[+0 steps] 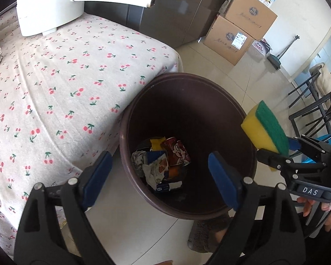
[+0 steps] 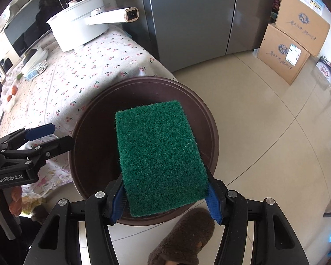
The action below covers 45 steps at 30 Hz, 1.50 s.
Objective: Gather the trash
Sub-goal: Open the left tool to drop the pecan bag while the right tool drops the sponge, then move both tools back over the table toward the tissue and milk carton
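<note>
A dark brown trash bin [image 1: 238,119] stands on the floor beside the table and shows in both views [image 2: 209,119]. At its bottom lie a red can [image 1: 176,152], crumpled wrappers [image 1: 154,170] and other scraps. My right gripper [image 2: 165,201] is shut on a yellow-and-green sponge [image 2: 158,154] and holds it over the bin's opening; the sponge also shows in the left wrist view [image 1: 264,128] above the bin's right rim. My left gripper [image 1: 160,176] is open and empty above the bin's near side; it also shows in the right wrist view [image 2: 53,137].
A table with a cherry-print cloth [image 1: 55,77] stands left of the bin, with a white electric pot [image 1: 48,6] at its back. A grey fridge [image 2: 198,22] and stacked cardboard boxes [image 1: 242,28] stand behind. A dark chair frame [image 1: 309,103] is at the right. A brown slipper [image 2: 183,238] is near the bin.
</note>
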Available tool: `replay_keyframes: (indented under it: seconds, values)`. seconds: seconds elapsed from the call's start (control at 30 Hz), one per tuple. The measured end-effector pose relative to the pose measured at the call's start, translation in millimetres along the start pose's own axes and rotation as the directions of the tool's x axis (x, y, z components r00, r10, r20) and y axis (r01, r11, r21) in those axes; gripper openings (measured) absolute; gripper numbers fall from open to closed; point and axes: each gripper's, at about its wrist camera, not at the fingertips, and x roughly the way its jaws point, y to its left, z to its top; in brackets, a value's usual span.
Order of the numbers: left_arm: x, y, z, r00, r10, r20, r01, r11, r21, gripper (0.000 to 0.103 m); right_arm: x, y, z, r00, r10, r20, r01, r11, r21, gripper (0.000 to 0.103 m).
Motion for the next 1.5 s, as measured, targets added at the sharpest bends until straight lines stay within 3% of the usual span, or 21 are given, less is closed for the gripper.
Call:
replay_keyframes:
  seconds: [0.23,0.3,0.33,0.77,0.83,1.03,1.13,1.5]
  values:
    - [-13.6,11.7,-3.7,0.999,0.035,0.02,-0.035,0.999,-0.009,0.089,5.9,14.7,7.4,1.0,-0.02,-0.012,0.02,1.0,-0.02,0.065]
    - [-18.0,16.3,-4.0,0.998,0.049,0.027,-0.049,0.999,-0.014,0.089,8.6,19.0,10.4,0.999,-0.042,-0.024,0.041,0.999,-0.02,0.089]
    - [-20.2,19.5,-4.9,0.998,0.056,0.03,-0.056,0.998,-0.018,0.089,8.7,20.7,11.1,0.999,-0.049,-0.02,0.049,0.999,-0.016,0.091]
    - [-62.2,77.3,-18.5,0.987,0.145,0.064,-0.136,0.983,-0.127,0.089,12.1,67.6,29.9,1.0,0.007,-0.028,-0.009,0.997,-0.074,0.093]
    - [-72.1,88.2,-21.8,0.985,0.157,0.076,-0.145,0.978,-0.153,0.094,11.7,80.4,35.7,1.0,0.01,-0.022,-0.012,0.996,-0.092,0.093]
    - [-107.3,126.0,-35.9,0.97,0.213,0.118,-0.177,0.95,-0.258,0.101,11.1,121.0,52.4,0.999,0.041,-0.01,-0.041,0.992,-0.122,0.094]
    - [-122.5,146.8,-44.0,0.962,0.244,0.125,-0.197,0.931,-0.306,0.102,10.9,143.2,58.3,0.998,0.059,-0.003,-0.059,0.989,-0.136,0.102]
    - [-157.6,217.8,-81.5,0.945,0.319,0.074,-0.253,0.855,-0.452,0.102,28.3,221.1,66.6,0.995,0.089,-0.048,-0.097,0.973,-0.211,0.103]
